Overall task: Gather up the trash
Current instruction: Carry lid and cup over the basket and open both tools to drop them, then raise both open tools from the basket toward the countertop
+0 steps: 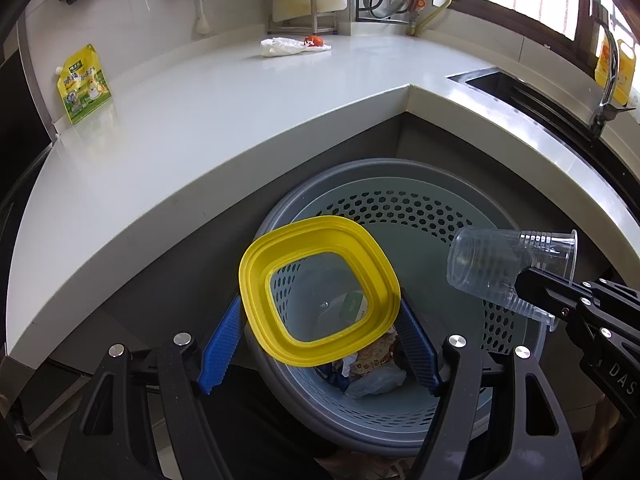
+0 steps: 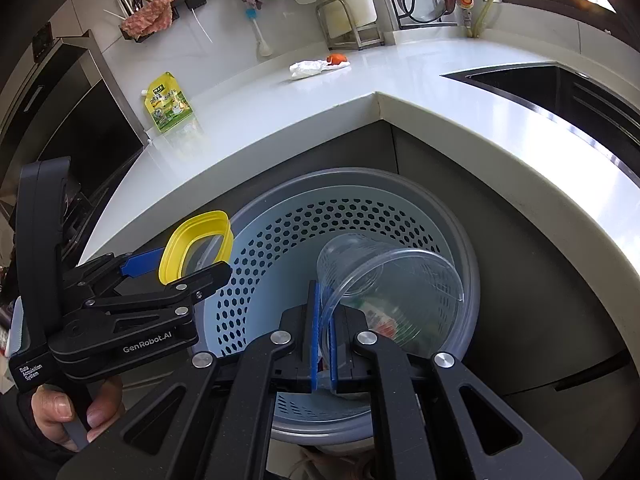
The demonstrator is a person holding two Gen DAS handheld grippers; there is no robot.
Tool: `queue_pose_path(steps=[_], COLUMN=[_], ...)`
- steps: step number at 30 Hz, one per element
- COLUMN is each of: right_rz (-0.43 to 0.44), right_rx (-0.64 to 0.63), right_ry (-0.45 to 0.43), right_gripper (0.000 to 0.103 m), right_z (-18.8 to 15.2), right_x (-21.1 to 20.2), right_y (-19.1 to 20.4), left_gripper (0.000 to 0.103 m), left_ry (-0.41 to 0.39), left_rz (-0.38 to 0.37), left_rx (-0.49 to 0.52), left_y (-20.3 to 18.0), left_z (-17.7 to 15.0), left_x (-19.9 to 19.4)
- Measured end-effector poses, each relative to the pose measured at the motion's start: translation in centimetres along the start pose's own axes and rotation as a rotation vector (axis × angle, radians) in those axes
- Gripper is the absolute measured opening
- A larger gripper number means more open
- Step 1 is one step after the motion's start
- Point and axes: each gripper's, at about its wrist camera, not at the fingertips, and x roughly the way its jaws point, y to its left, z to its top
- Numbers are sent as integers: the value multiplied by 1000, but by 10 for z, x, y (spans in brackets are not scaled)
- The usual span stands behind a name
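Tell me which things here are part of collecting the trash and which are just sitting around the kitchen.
Part of the job:
yellow lid, in the left gripper
clear plastic cups, in the right gripper
trash basket
crumpled white wrapper, probably next
yellow pouch, possibly trash

Just lying about:
faucet
bottle brush
pink rag
metal rack

Black linkage tool (image 1: 320,344), blue ribbed pads (image 1: 222,344), silver screws; "GenRobot.AI" lettering

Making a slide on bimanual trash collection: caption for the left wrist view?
Left gripper holds a yellow lid over the bin; right gripper brings stacked cups.
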Motion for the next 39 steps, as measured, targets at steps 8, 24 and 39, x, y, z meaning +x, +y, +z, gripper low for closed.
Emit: queue_pose_path(steps=[8,24,39], right_rz=[0,-11,21], right_rx=[5,31,-3], right_ry=[13,-29,-87], right_gripper=[4,50,54], right_z=[1,1,18], right_x=[6,-6,-17], right_y=[0,-5,5], left_gripper=[72,83,94], left_ry=[21,40,-42], left_rz=[-7,-17,17], left_rx=[-2,-39,-59], left_y=[0,5,23], left_z=[-2,-3,19], left_x=[5,8,-13])
